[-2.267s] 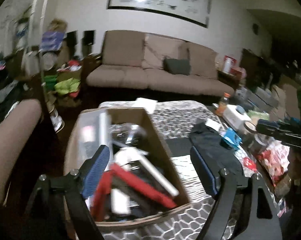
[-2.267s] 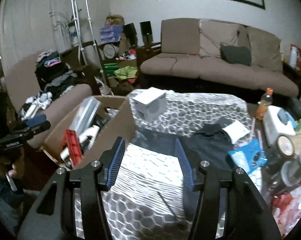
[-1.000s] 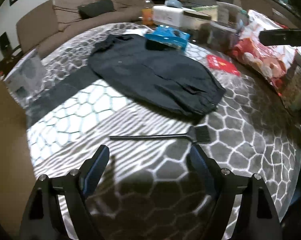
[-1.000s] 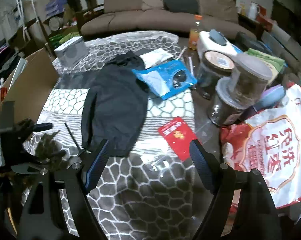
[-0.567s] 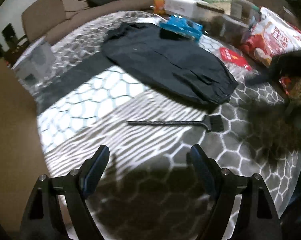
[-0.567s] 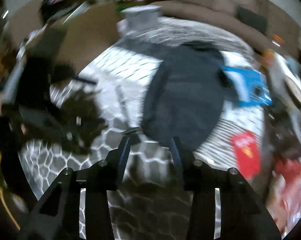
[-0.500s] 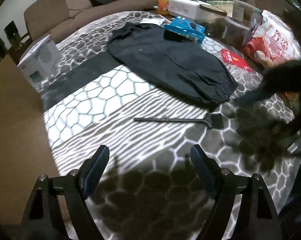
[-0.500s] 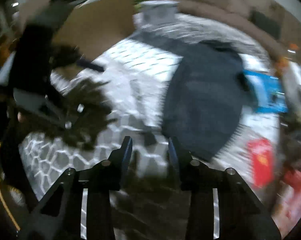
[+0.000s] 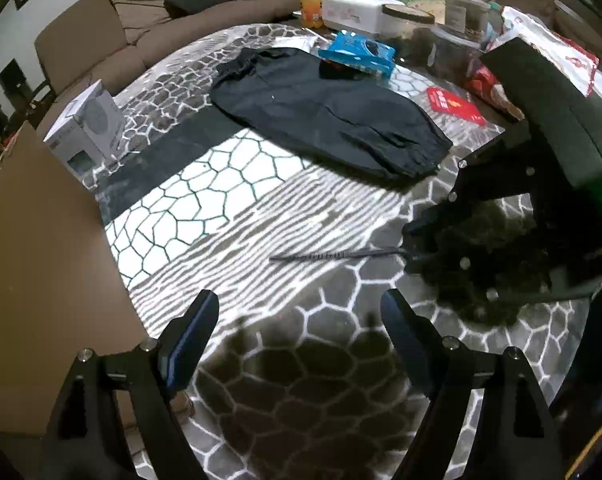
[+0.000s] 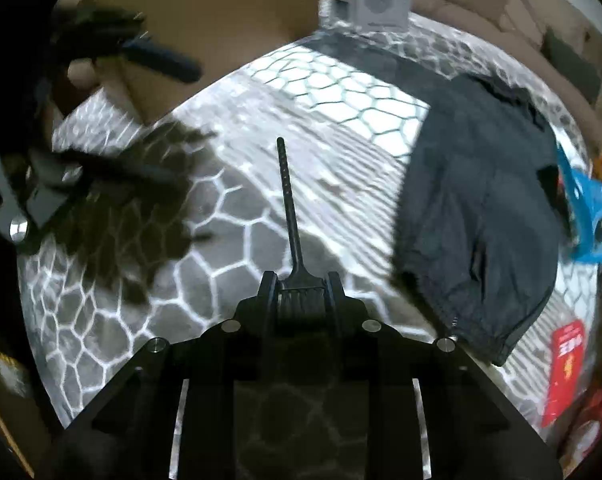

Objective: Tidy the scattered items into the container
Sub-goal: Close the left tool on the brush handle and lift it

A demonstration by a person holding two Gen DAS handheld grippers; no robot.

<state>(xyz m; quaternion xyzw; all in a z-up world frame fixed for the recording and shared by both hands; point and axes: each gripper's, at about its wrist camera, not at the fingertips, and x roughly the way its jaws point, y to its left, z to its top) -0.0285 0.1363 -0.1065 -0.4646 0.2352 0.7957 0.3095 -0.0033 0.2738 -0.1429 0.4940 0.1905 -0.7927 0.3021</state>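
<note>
Brown cardboard box (image 9: 41, 260) at table's left edge; inside hidden. Black trousers (image 9: 329, 120) spread on honeycomb-patterned tablecloth (image 9: 205, 216). Left gripper (image 9: 301, 320) gapes, empty. Right gripper (image 10: 301, 280) has just been closing, clamped on thin black brush (image 10: 289, 200); bristles hidden.

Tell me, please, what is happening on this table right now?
A person with a gripper in each hand is tidying loose items into the cardboard box. The right gripper has just been closing on the head of a thin black brush lying on the patterned cloth, handle pointing away. The left gripper hovers open nearby, holding nothing. Black trousers and a red card lie unsorted.
</note>
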